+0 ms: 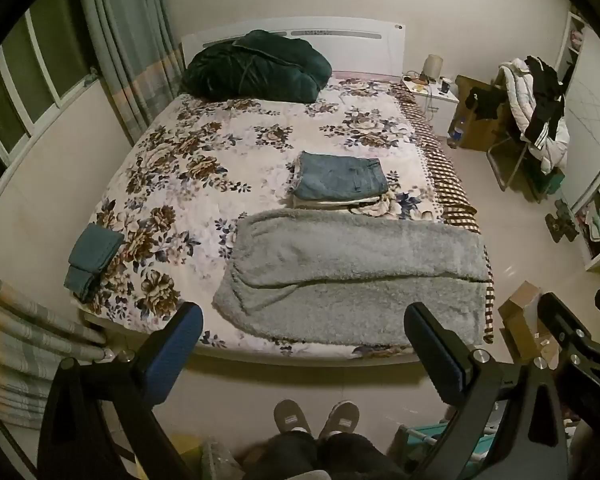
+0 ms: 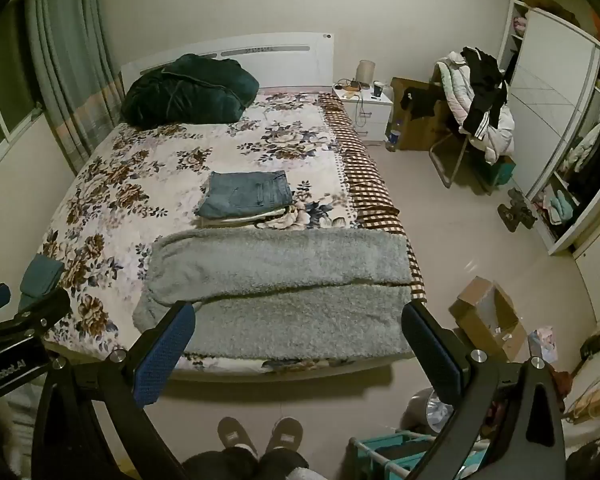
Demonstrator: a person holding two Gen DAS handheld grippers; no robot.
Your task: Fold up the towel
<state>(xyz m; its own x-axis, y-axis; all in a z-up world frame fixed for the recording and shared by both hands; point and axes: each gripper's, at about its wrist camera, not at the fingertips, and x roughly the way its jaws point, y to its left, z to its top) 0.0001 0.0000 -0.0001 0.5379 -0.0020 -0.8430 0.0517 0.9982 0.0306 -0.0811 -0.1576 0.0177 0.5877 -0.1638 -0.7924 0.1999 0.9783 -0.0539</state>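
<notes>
Grey towel (image 1: 352,276) folded once across bed (image 1: 204,168) foot. Left tongs (image 1: 304,340) and right tongs (image 2: 300,340) both gaping wide, empty, above floor.

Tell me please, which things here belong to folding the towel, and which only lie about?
For the job: grey towel; left gripper; right gripper, both open.

Lying about: folded jeans; dark green quilt; cardboard box; teal cloth.

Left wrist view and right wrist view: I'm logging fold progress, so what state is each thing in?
grey towel: folded once, flat at the bed's foot
jeans: folded, atop a pile
teal cloth: folded, at the bed's edge
left hand-held gripper: open, empty
right hand-held gripper: open, empty
cardboard box: open
</notes>
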